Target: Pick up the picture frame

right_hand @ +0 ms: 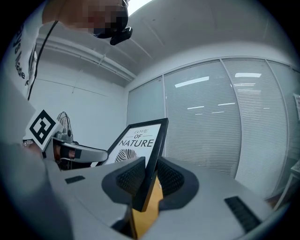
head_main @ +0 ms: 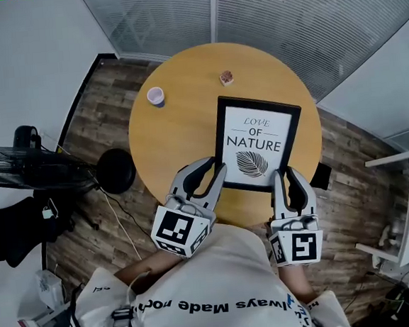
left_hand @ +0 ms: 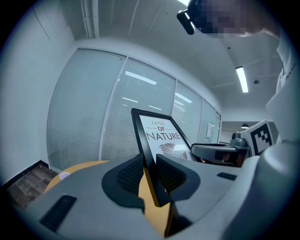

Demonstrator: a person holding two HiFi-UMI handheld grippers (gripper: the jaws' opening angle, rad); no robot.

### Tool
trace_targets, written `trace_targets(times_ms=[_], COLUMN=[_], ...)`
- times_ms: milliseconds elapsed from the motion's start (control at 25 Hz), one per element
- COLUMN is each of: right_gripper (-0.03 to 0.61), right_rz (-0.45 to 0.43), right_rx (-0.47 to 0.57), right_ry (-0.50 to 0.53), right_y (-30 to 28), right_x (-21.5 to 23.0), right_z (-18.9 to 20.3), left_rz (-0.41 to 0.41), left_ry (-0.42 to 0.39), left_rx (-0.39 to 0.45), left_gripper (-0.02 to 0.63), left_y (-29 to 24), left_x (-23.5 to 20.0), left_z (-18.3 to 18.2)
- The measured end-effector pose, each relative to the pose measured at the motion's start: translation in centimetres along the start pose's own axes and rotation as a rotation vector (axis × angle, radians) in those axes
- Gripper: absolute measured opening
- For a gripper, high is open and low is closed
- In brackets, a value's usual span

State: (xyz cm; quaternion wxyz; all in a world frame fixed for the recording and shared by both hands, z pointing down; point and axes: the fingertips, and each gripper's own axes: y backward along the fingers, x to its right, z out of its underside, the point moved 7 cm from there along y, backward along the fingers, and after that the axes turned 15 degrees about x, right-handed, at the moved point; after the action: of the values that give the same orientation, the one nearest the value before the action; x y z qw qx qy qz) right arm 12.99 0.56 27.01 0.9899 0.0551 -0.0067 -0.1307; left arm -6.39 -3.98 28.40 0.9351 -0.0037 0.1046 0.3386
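Both hand-held grippers [head_main: 217, 164] [head_main: 283, 174] clamp picture frame [head_main: 258, 142] | small brown item [head_main: 226, 77]: head view only

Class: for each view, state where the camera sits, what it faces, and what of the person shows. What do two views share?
Head view: on the head, facing steeply down at the table; shirt and both grippers show.
Left gripper view: rides the left gripper, looking along jaws shut on the picture frame; shirt at right.
Right gripper view: rides the right gripper, jaws shut on the frame; shirt at left.
Shared: both gripper views show the frame.
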Motion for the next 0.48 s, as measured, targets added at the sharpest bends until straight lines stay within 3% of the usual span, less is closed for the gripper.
trace_targets(times_ms=[480], right_gripper=[0.095], right_rz=[0.003], right_rx=[0.011], right_ry=[0.002], right_y=[0.08], right_x=[0.06], right_z=[0.05], left_rz=[0.007], left_ry=[0.004], left_rx=[0.017], left_gripper=[0.097], left_y=[-0.09], left_x=[-0.07], left_z=[0.07])
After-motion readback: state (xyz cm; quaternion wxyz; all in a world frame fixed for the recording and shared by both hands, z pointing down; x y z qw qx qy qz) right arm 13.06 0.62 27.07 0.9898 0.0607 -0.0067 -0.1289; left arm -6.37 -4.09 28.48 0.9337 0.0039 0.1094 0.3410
